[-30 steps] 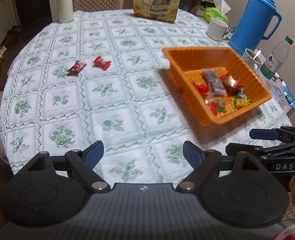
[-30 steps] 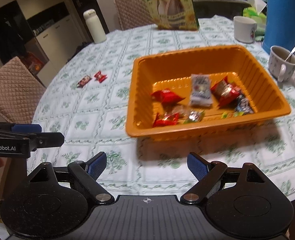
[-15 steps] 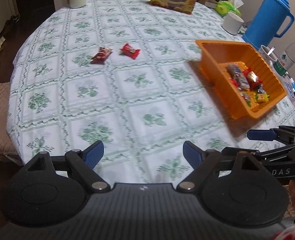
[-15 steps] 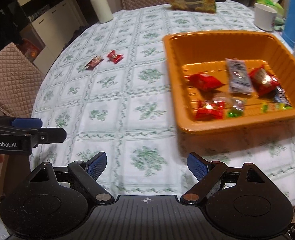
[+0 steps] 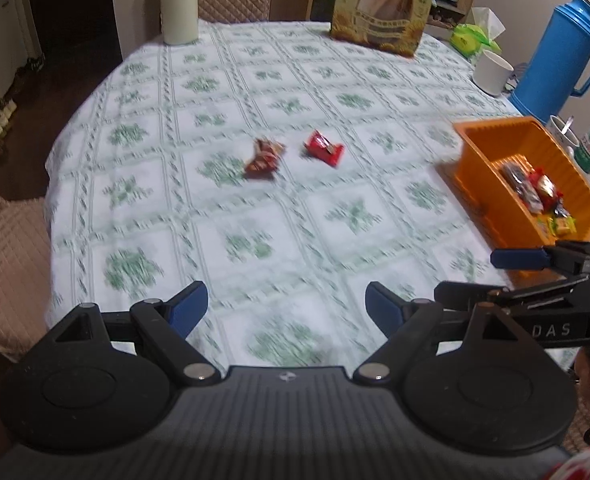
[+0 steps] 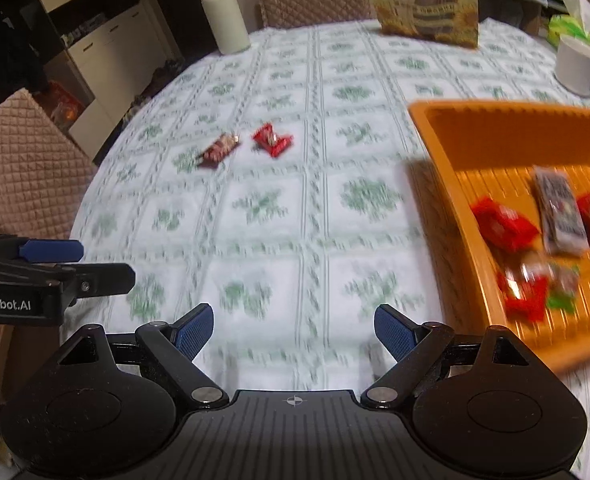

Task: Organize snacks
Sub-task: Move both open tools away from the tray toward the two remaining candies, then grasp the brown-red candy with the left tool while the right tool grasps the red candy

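- Since both tools are standing with their blue pads wide apart and nothing between them, the left tool (image 5: 287, 303) and the right tool (image 6: 293, 327) are hovering empty over the near edge of the desk (image 5: 255, 88), and neither is touching a snack.
- Two wrapped snacks are lying loose mid-desk: a brown snack (image 5: 264, 158) and, just beside it on the right, a red snack (image 5: 323, 148). They are well apart from the orange tray (image 5: 479, 196) sitting toward the right side.
- With the two snacks lying so near each other, one tool closing on one is likely nudging the other away, or pinching both wrappers at once.
- Flat, slippery wrappers on a tablecloth are risking a slide: pads coming down too shallow are probably pushing the packet along or bunching the cloth instead of gripping.
- Both tools heading for the same spot are risking a knock against each other.
- A carry back to the tray is passing near its raised wall; clipping it could be shoving the tray toward the cup and bottle beyond it.
- Inside the tray (image 6: 455, 216), several snacks are already lying: red packets (image 6: 503, 222), a longer dark-and-white packet (image 6: 561, 210), and small green and yellow sweets toward the near wall; blur is hiding their count.
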Demonstrator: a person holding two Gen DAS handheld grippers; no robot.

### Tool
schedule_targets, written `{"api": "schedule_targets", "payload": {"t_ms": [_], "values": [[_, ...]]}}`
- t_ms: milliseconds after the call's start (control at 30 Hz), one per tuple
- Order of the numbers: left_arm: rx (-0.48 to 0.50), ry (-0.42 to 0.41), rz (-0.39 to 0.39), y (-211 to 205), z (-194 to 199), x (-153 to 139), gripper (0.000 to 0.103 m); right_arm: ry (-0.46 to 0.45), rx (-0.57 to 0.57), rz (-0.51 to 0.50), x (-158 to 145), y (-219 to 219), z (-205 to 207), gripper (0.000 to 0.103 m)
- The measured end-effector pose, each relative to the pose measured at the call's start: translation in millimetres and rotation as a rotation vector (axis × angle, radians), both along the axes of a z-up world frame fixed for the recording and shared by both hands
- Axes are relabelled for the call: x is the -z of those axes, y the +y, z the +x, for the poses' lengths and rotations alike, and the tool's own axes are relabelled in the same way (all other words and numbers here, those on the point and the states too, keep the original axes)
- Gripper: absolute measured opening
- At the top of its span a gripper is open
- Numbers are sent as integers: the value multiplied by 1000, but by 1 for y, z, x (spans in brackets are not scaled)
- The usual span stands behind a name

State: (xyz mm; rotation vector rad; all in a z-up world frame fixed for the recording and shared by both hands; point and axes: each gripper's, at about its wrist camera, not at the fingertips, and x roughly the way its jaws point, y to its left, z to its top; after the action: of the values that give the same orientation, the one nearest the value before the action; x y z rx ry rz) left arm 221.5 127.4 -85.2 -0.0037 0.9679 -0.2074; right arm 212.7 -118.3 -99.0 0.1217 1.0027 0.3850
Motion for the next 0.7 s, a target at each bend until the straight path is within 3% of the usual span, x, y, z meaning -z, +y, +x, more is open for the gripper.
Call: {"api": "schedule_targets", "payload": {"t_ms": [367, 500, 700], "values": [[34, -89, 33, 7, 59, 15, 72, -110, 15, -6, 3, 25, 56, 87], [54, -111, 41, 2, 77, 21, 72, -117, 16, -21, 5, 28, 73, 87], [95, -120, 52, -6, 105, 32, 59, -110, 30, -14, 11, 26, 91, 87]]}}
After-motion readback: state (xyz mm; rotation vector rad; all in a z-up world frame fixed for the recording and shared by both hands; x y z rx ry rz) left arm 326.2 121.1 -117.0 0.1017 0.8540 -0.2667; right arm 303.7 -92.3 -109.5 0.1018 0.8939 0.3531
